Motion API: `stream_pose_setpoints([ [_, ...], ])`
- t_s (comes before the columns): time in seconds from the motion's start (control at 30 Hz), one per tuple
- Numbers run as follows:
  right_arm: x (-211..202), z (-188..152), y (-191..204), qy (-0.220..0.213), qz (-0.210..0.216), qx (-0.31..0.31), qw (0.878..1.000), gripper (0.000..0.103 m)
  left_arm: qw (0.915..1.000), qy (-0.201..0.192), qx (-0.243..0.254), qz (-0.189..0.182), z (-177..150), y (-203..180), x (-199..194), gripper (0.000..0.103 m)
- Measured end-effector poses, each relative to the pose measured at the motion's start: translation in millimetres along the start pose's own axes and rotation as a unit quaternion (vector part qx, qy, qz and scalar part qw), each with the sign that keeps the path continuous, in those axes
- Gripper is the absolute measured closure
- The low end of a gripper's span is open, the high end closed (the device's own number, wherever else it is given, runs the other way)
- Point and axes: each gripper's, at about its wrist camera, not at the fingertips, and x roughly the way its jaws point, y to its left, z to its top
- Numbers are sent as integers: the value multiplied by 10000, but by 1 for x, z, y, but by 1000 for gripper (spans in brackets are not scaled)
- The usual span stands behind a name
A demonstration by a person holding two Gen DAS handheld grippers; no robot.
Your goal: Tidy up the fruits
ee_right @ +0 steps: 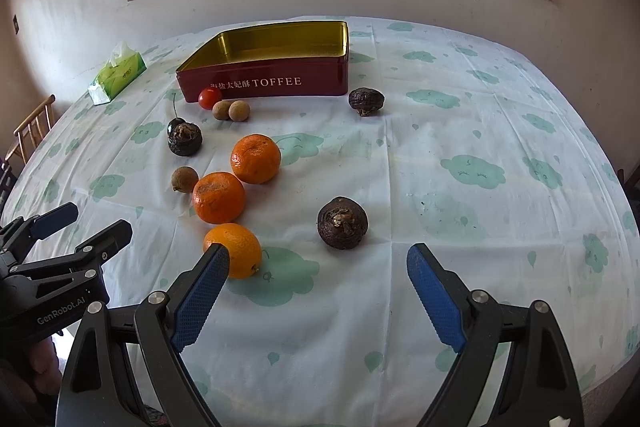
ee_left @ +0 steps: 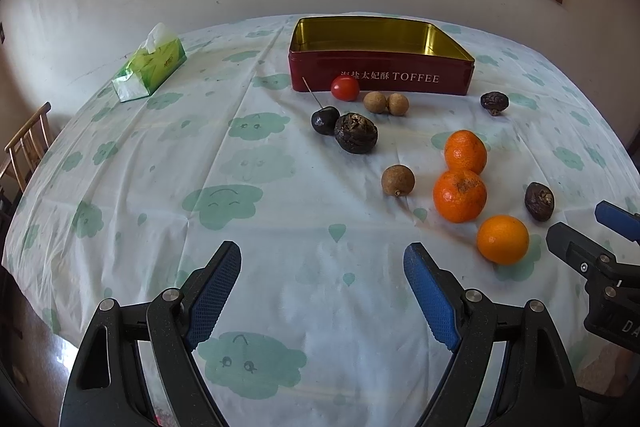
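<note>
Both the left tongs and the right tongs are held wide apart, empty, above the cloud-printed cloth surface. Three round orange mandarins are seen at eleven o'clock of the right tongs. Farther off, the open red rectangular toffee tin is found, empty.

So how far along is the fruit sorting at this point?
Nothing is done yet: the toffee tin is empty. Nothing is in hand either; the left tongs and right tongs are open. All fruit is left on the tablecloth: three oranges, the cherry tomato, the longans and the dark fruits.
</note>
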Motion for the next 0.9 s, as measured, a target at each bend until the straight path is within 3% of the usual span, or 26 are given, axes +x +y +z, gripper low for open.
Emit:
stream_pose_setpoints([
  [0.9, 2, -1, -10, 74, -18, 108, 9999, 15, 10000, 36, 70, -53, -2, -9, 2, 19],
])
